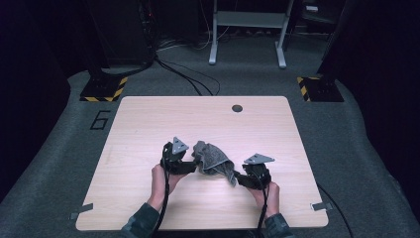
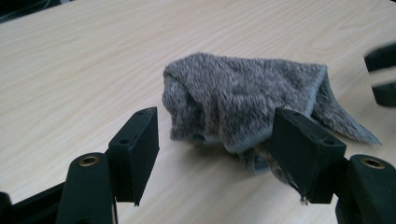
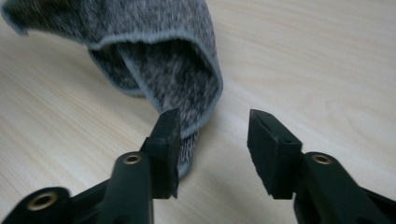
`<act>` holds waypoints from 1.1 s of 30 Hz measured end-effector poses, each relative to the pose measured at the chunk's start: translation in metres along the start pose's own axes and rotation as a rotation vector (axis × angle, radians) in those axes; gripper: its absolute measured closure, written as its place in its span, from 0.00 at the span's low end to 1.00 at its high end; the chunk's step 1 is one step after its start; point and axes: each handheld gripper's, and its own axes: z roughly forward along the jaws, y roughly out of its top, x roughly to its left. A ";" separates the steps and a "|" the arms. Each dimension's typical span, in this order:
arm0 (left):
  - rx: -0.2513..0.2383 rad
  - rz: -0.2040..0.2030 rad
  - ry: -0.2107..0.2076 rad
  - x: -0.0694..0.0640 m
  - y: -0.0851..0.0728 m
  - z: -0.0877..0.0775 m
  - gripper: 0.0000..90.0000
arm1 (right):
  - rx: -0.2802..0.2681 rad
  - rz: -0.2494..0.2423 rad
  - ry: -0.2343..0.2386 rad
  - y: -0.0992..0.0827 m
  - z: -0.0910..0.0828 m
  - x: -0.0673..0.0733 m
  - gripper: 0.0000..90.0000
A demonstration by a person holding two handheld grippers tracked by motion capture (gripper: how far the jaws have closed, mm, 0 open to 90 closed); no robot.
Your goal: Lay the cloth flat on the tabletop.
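A crumpled grey fuzzy cloth [image 1: 213, 159] lies on the light wooden table [image 1: 148, 124], between my two grippers. My left gripper [image 1: 190, 166] is at the cloth's left end. In the left gripper view its jaws [image 2: 217, 140] stand open around the near edge of the cloth [image 2: 243, 98], and one pad brushes a fold without pinching it. My right gripper [image 1: 239, 179] is at the cloth's trailing right tip. In the right gripper view its jaws [image 3: 212, 135] are open and the hemmed end of the cloth [image 3: 163, 60] hangs against one pad, with the gap bare. The right gripper's jaws [image 2: 383, 74] also show beyond the cloth.
A round cable hole [image 1: 237, 108] sits near the table's far edge. Grey tape tabs [image 1: 81, 210] mark the front corners. Beyond the table are black stands on yellow-striped bases [image 1: 104, 89], floor cables and a white frame [image 1: 247, 29].
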 end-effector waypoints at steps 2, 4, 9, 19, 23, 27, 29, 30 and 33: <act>0.001 -0.007 -0.005 -0.001 -0.006 -0.004 0.36 | -0.001 -0.015 0.001 0.004 0.000 0.001 0.56; 0.003 -0.021 -0.016 -0.001 -0.012 -0.007 0.35 | -0.001 -0.057 -0.013 0.013 0.003 0.004 0.54; 0.066 -0.023 -0.050 -0.003 -0.027 -0.001 0.36 | 0.029 -0.120 -0.014 0.030 0.015 0.016 0.46; 0.130 -0.003 -0.066 -0.016 -0.034 0.037 0.41 | 0.064 -0.205 0.015 0.040 0.034 0.022 0.64; 0.113 -0.002 -0.054 -0.019 -0.032 0.046 0.56 | 0.076 -0.205 0.022 0.040 0.039 0.022 0.79; 0.121 0.003 -0.057 -0.021 -0.034 0.051 0.76 | 0.072 -0.199 0.019 0.039 0.042 0.020 0.93; 0.126 0.010 -0.059 -0.021 -0.034 0.052 0.85 | 0.075 -0.195 0.018 0.039 0.043 0.019 0.96; 0.121 0.009 -0.054 -0.021 -0.034 0.052 0.89 | 0.075 -0.183 0.010 0.039 0.043 0.020 0.96; 0.119 0.025 -0.049 -0.020 -0.034 0.050 0.94 | 0.062 -0.163 -0.004 0.039 0.039 0.018 0.97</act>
